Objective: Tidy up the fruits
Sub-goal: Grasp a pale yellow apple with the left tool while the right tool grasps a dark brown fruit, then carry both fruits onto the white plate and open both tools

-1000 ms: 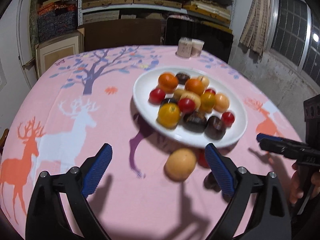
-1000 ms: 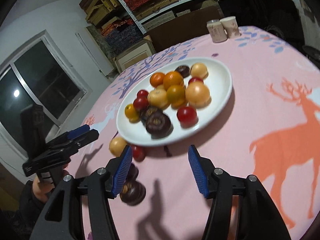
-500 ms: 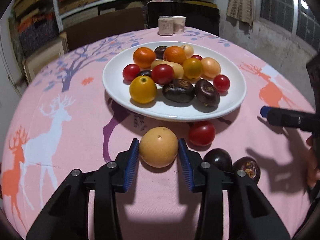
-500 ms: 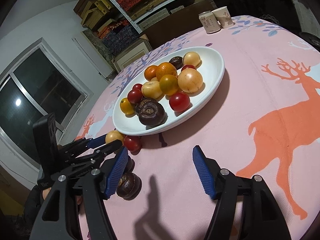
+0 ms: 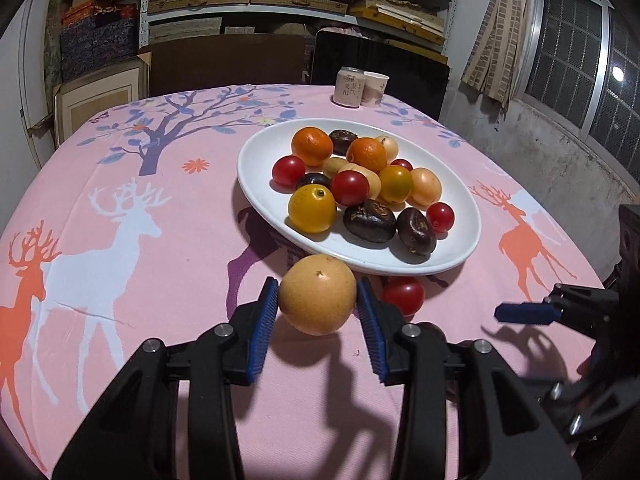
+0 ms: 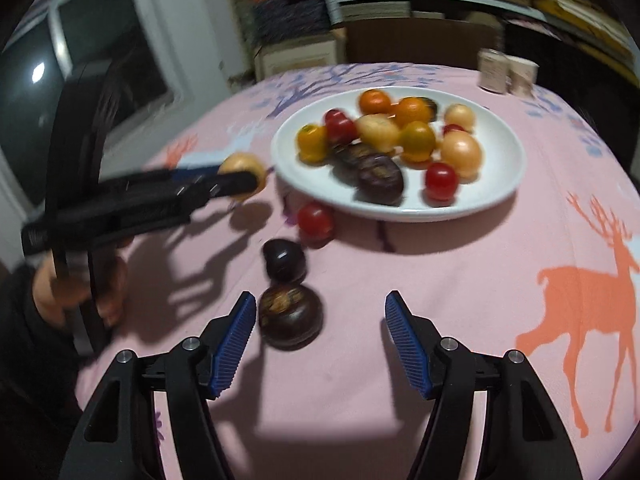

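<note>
My left gripper is shut on a round tan fruit and holds it above the cloth, just short of the white plate; the fruit also shows in the right wrist view. The plate holds several oranges, tomatoes and dark passion fruits. A red tomato lies on the cloth by the plate rim. My right gripper is open over the cloth, with a dark passion fruit beside its left finger and another just beyond.
A pink deer-print cloth covers the round table. A can and a paper cup stand at the far edge. Shelves of boxes, a chair and windows lie behind the table.
My left gripper has closed on the tan fruit and lifted it off the cloth. My right gripper has swung left toward the two dark fruits.
</note>
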A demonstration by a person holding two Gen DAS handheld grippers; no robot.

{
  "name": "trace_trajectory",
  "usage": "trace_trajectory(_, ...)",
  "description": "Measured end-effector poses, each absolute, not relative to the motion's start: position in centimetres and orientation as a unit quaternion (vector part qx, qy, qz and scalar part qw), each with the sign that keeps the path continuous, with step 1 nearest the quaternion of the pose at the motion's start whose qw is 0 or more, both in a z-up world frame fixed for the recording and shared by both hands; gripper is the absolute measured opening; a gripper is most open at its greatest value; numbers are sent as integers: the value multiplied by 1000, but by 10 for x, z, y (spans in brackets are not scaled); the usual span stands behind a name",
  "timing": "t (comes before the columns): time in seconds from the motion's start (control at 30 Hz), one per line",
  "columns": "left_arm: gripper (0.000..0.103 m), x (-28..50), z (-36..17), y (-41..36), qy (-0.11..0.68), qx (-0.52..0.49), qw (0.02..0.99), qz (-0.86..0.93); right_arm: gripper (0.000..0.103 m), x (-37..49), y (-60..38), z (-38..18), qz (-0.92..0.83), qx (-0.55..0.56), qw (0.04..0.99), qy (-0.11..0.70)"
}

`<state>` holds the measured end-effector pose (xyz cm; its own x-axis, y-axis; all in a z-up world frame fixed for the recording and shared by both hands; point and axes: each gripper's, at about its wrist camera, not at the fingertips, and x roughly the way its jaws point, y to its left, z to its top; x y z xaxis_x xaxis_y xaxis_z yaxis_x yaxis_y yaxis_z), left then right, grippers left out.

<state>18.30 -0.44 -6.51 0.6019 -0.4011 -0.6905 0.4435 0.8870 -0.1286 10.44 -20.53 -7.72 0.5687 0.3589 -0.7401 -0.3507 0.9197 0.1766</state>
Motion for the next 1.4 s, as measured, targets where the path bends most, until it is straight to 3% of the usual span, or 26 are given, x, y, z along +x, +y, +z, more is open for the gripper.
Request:
trace_trajectory(0.1,40,183,-64,-2,379,22,895,-235,67,104,-188,-82,191,-32,884,425)
trace_trajectory(0.2,40,184,-65,0,381,20,894,-234,51,109,-179,-90,191,-42,874,445)
trace_trajectory(0.23,40,184,-65,0,382,20,894,-234,41,107,-177,-89,190,-49,875,442)
trace_trajectory(1.17,40,170,-63,3,383,28,900,-208,41,96,-238,-71,149,40,902,404)
trace_trajectory(1.4,40,174,-36,-10,369,38,902,-222,41,113,-260,-33,139,45,917,371)
